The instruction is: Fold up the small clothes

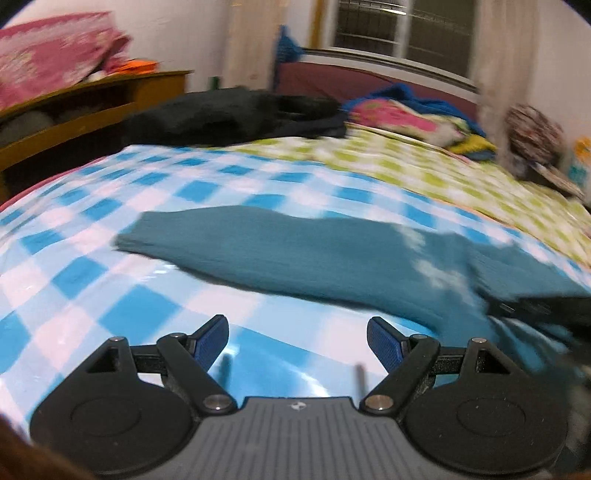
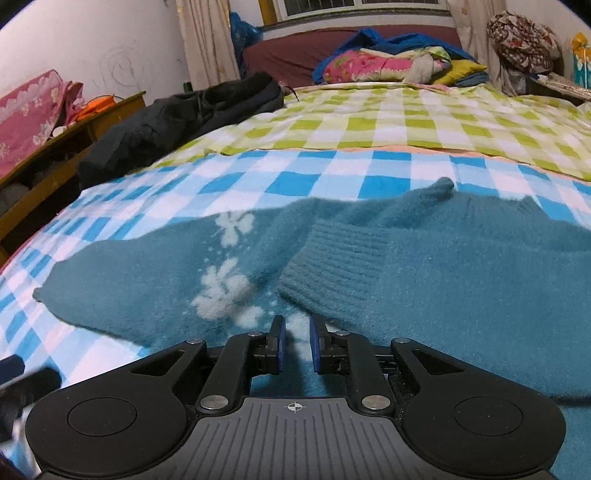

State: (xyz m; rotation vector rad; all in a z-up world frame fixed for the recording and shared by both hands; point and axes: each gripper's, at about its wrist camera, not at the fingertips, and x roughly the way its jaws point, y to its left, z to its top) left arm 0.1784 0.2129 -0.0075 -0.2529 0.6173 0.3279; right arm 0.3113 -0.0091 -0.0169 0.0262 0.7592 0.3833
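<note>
We work on a bed whose near part carries a glossy blue/white check cloth (image 2: 306, 173), w/ a green/white check sheet (image 2: 406, 118) behind it, up to a maroon headboard (image 2: 288, 55) under a window (image 1: 402, 33) w/ pale curtains. White walls; a wooden shelf unit (image 1: 92, 107) stands at the bed's left side, w/ a pink floral bundle (image 1: 48, 55) on top. The sweater (image 2: 424, 280) is teal, fuzzy knit, w/ white flower motifs (image 2: 221, 288) and a ribbed cuff (image 2: 332, 266); it lies flat on the blue check cloth, one sleeve folded over the body, the other sleeve reaching left. The right gripper (image 2: 295, 339) sits low over the sweater's near edge, jaws nearly together w/ a narrow gap; we cannot tell whether any knit is pinched between the blue pads. In the left wrist view, which is motion-blurred, the left gripper (image 1: 297, 339) is above bare check cloth just short of the sweater sleeve (image 1: 295, 251), jaws wide apart, nothing between them; the other tool's dark body shows at the right edge on the sweater. Other items: a black garment (image 2: 177, 118) heaped at the bed's left edge, a pile of pink, blue and yellow bedding (image 2: 391, 62) at the headboard, and a patterned brown bundle (image 2: 524, 40) at far right. None lies between the grippers and the sweater.
</note>
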